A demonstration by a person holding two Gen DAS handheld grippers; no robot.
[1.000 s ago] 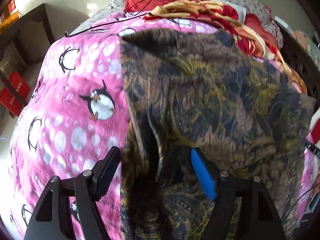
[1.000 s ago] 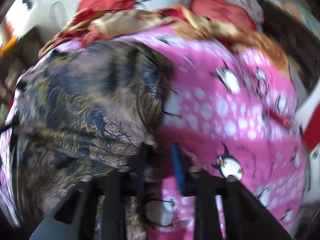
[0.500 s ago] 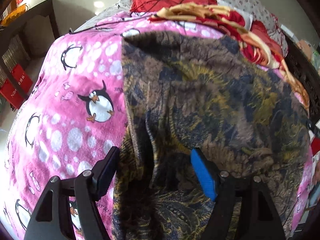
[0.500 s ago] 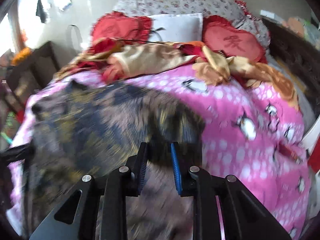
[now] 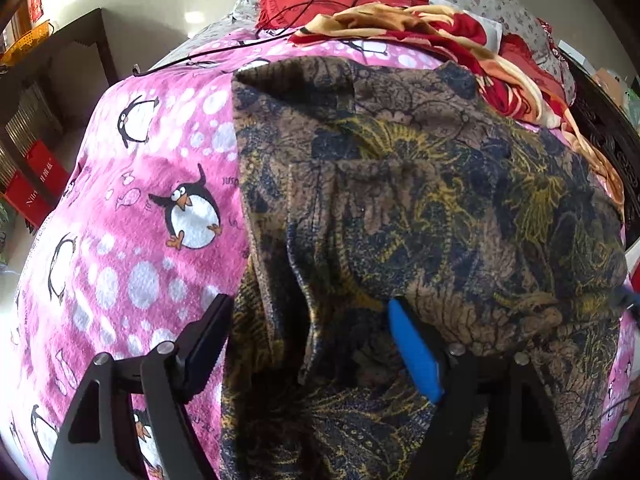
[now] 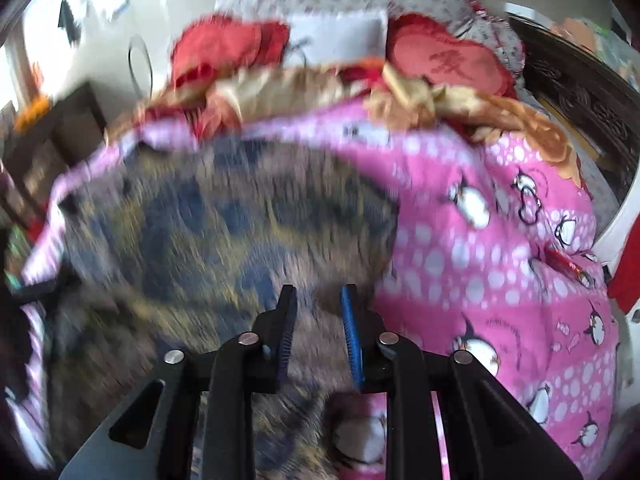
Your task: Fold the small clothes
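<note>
A: Where does the garment lie?

B: Spread on the pink penguin blanket that covers the bed, its left edge running straight down the blanket and a raised fold standing near the middle. The heaped red and gold cloth sits just beyond its far edge.

A: And the left gripper?

B: Wide, and it has just been opening further. The garment's near left edge and that raised fold sit between the jaws, yet neither pad presses on the cloth. So nothing is held on that side.

A: The right gripper?

B: Narrow, with a small gap. It too has just been opening a little. Its view is blurred, but the gap shows only fabric beyond it, so it looks to have let go of the garment.

A: What could go wrong, then?

B: Mostly a bad pinch. If the left gripper closes where it stands, it may take the blanket along with the garment, since the black pad hangs over the pink cloth right at the edge. A lift would then drag the blanket.

A: Anything else?

B: The raised fold may get caught as a second layer, and the crease would set crooked. And with both sides loose, the limp fabric may slump before the next fold is made.
</note>
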